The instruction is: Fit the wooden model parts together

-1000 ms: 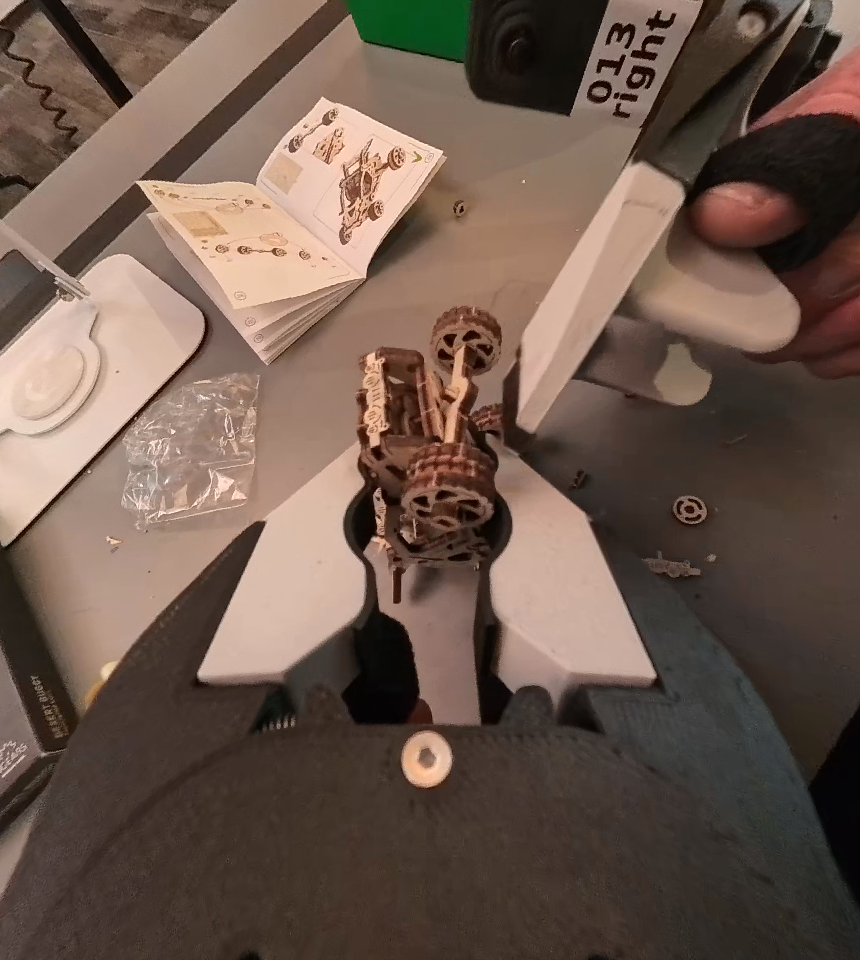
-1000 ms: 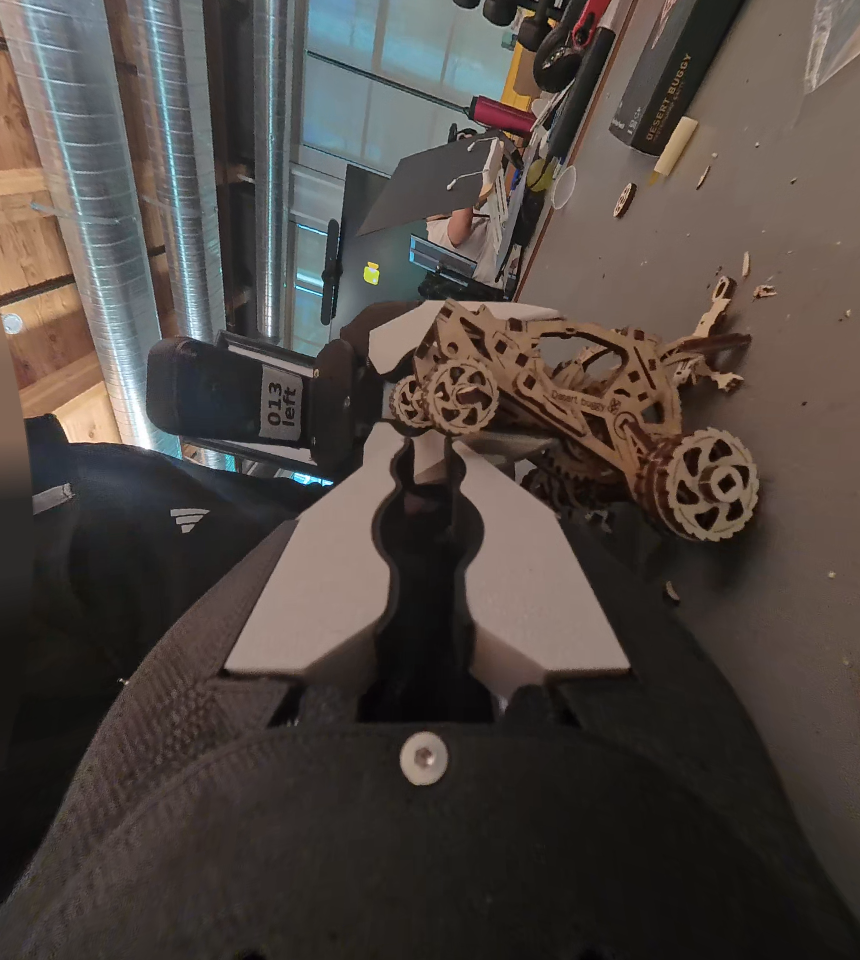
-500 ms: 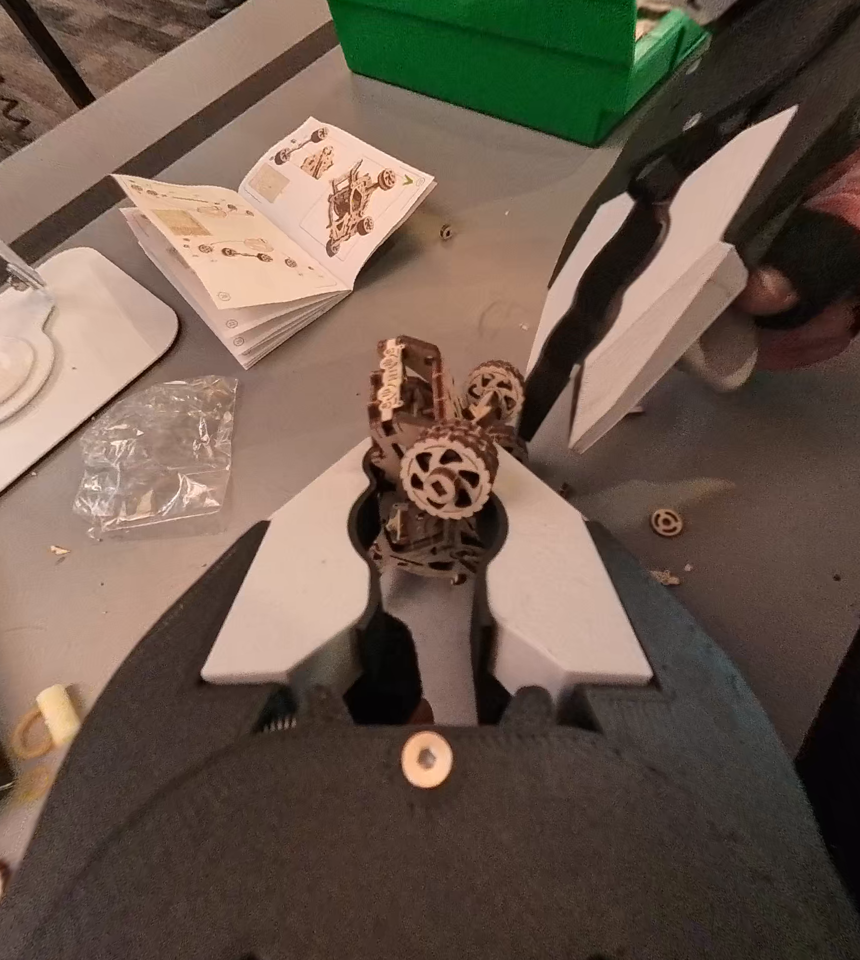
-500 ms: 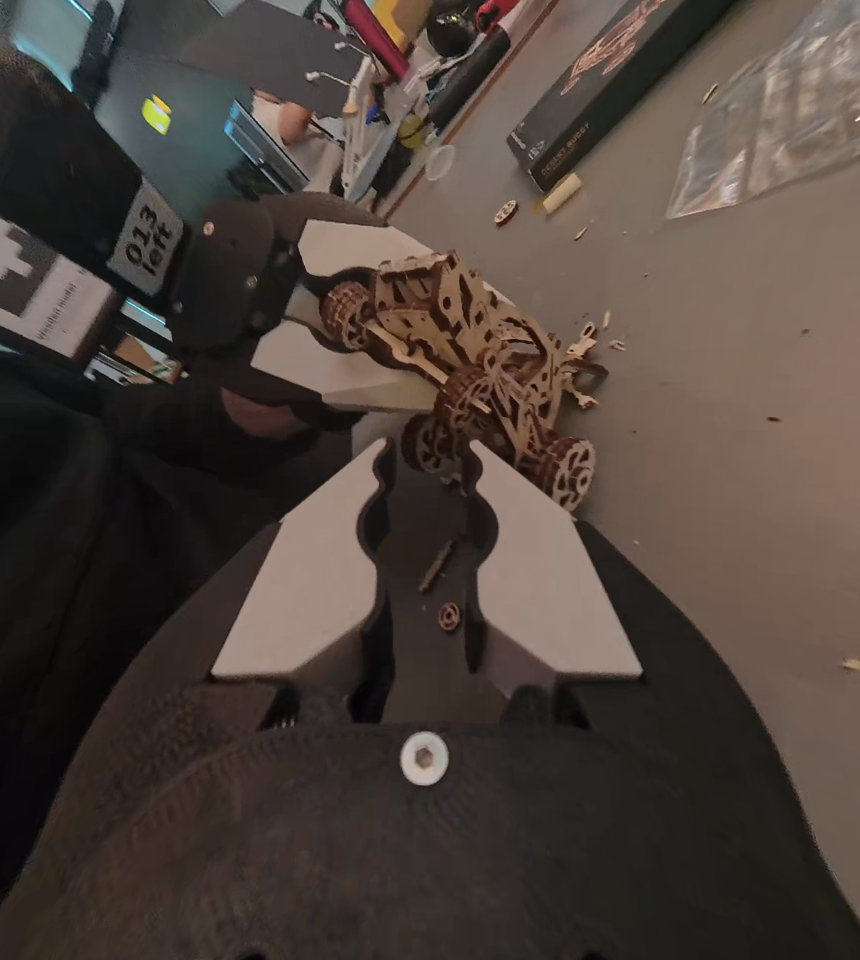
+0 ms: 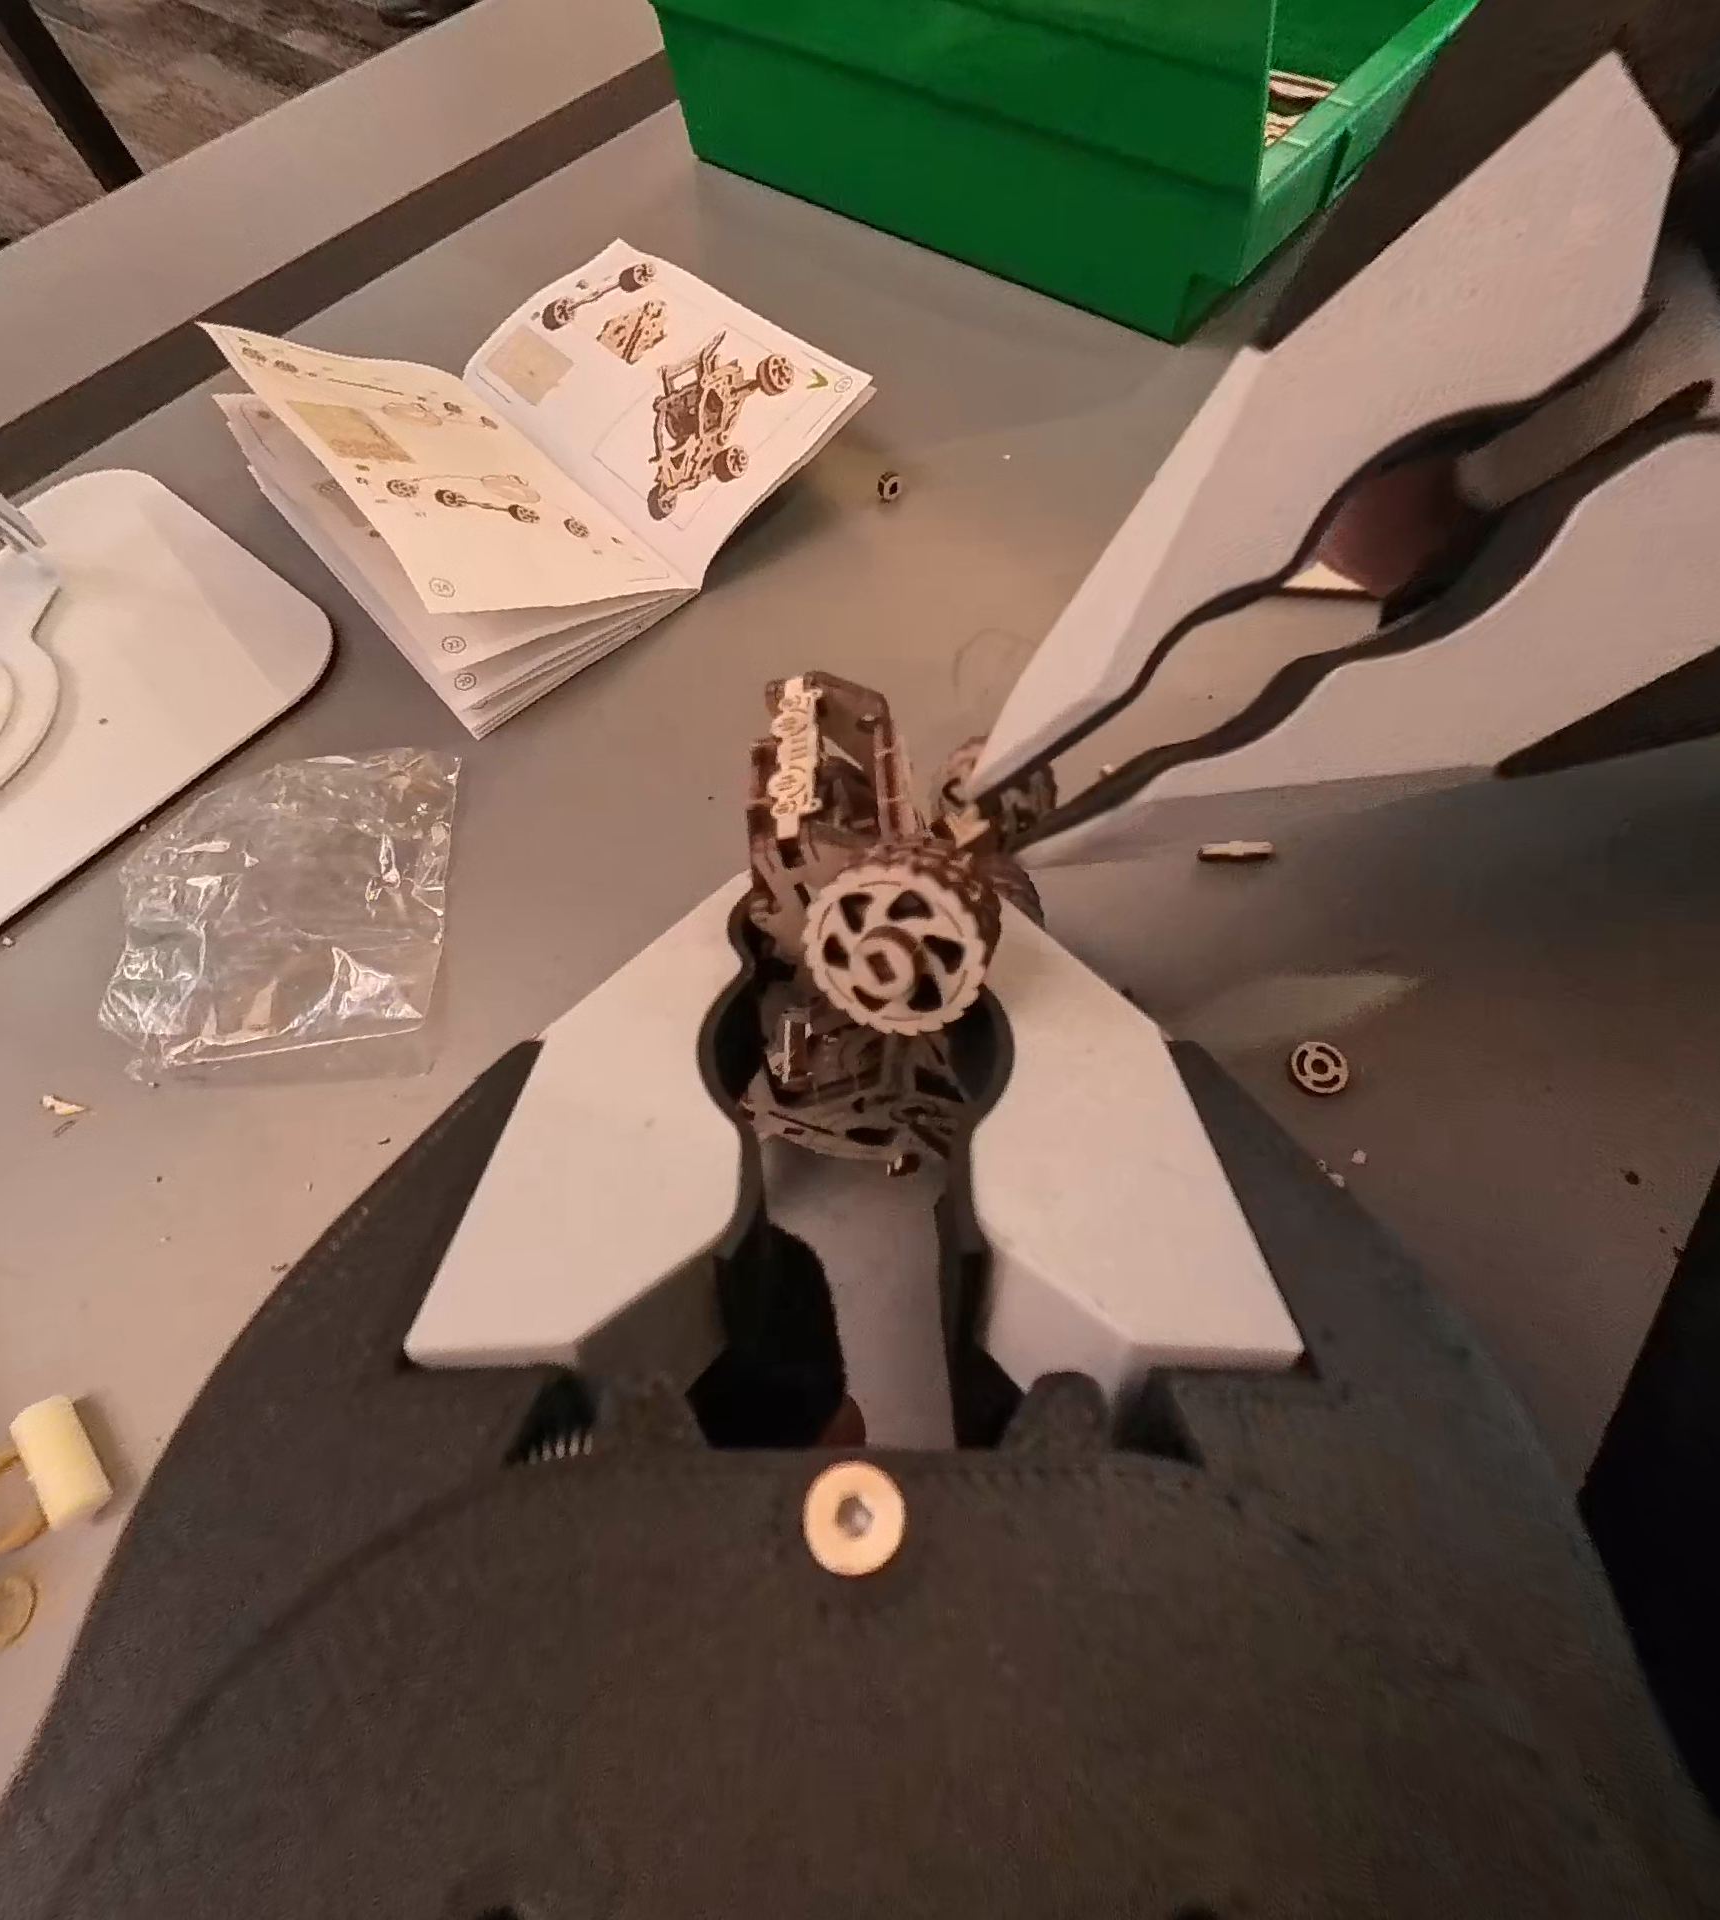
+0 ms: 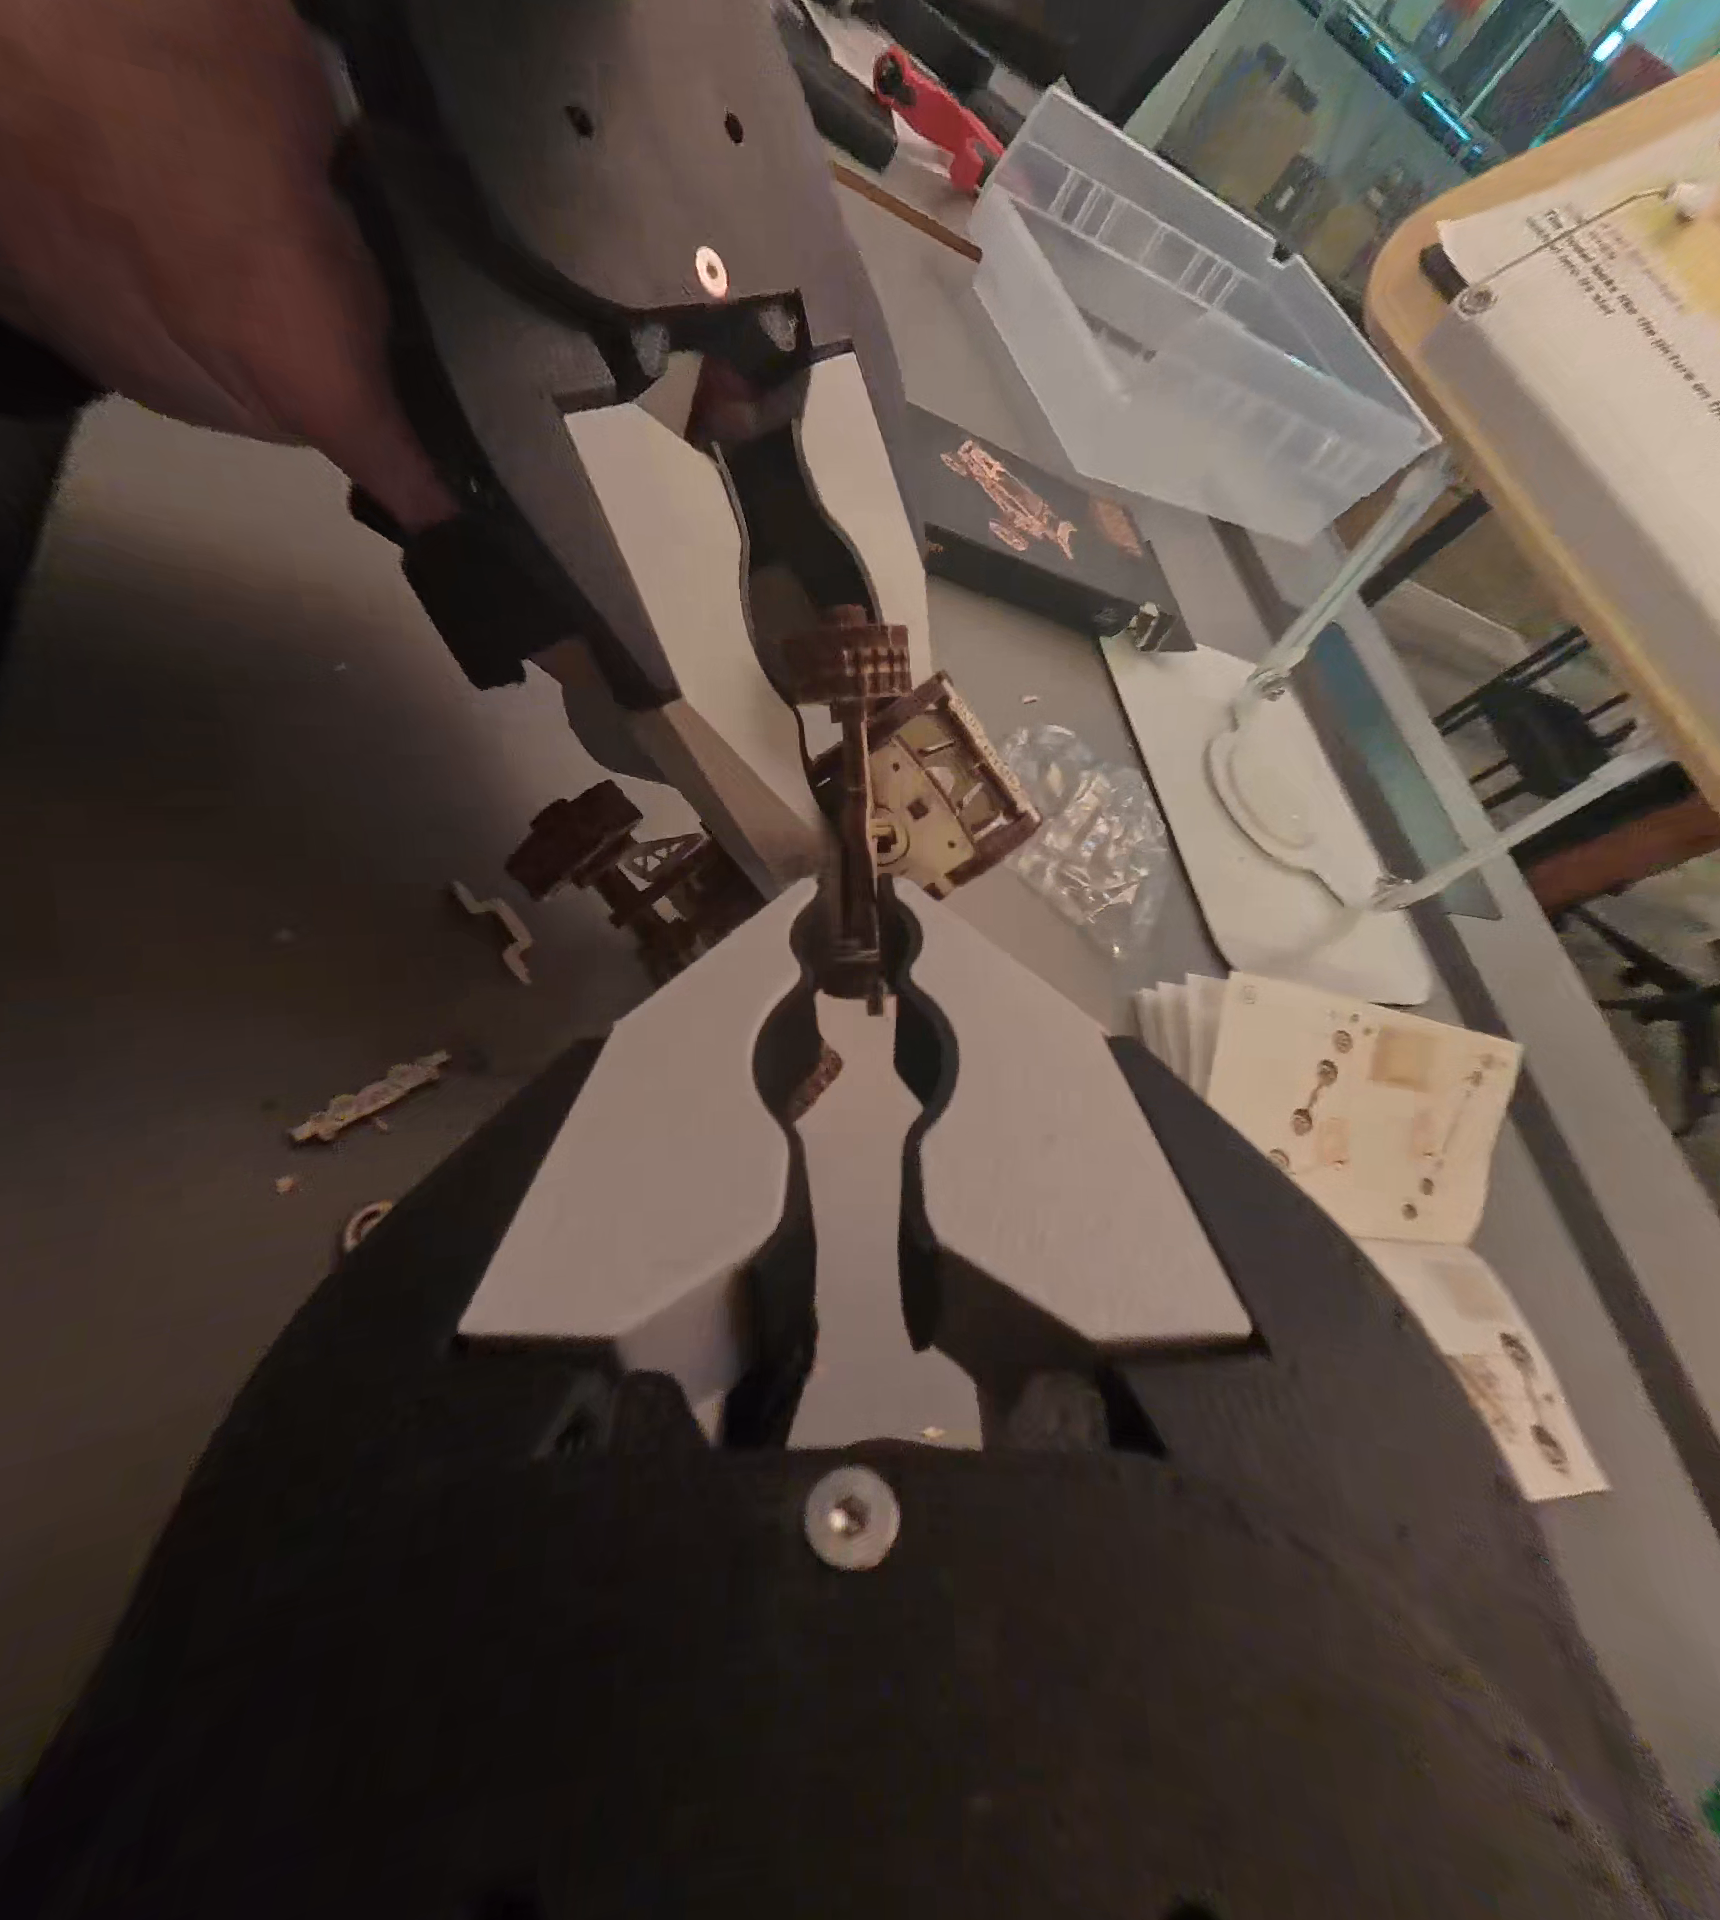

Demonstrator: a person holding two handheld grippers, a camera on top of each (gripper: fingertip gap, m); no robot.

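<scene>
Grey tabletop fills most of both views, with small things lying all over it. Held up just above it, the left gripper has its fingers pressed on the wooden buggy, low down on its body, with one toothed wheel facing the camera. The right gripper comes in from the side, and its fingers are nearly together, pinching the thin axle part at the buggy's far end. The buggy looks almost built, with a frame and wheels on it. I think this end is being pushed into place now. A few loose bits are left: a small round piece, a little peg, and a dark wooden wheel part lying close by. Farther out lie an open instruction booklet, an empty plastic bag and a green bin.
</scene>
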